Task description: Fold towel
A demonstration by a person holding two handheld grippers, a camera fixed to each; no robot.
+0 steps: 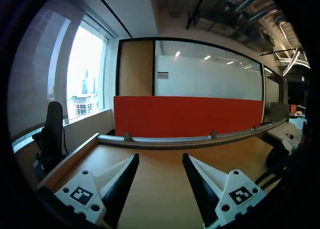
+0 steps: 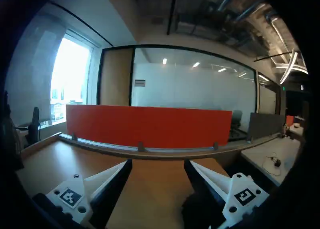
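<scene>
In the left gripper view my left gripper (image 1: 161, 159) is held level above a wooden desk (image 1: 160, 181), its two white-and-black fingers spread apart with nothing between them. In the right gripper view my right gripper (image 2: 157, 165) hovers over the same kind of wooden desk (image 2: 156, 189), fingers apart and empty too. I see no towel in either view.
An orange divider panel (image 1: 188, 116) stands along the desk's far edge (image 2: 148, 125). A black office chair (image 1: 51, 137) sits at the left by the window (image 1: 86, 83). A dark object (image 1: 278, 155) lies at the desk's right end. A neighbouring pale desk (image 2: 272, 153) carries a cable.
</scene>
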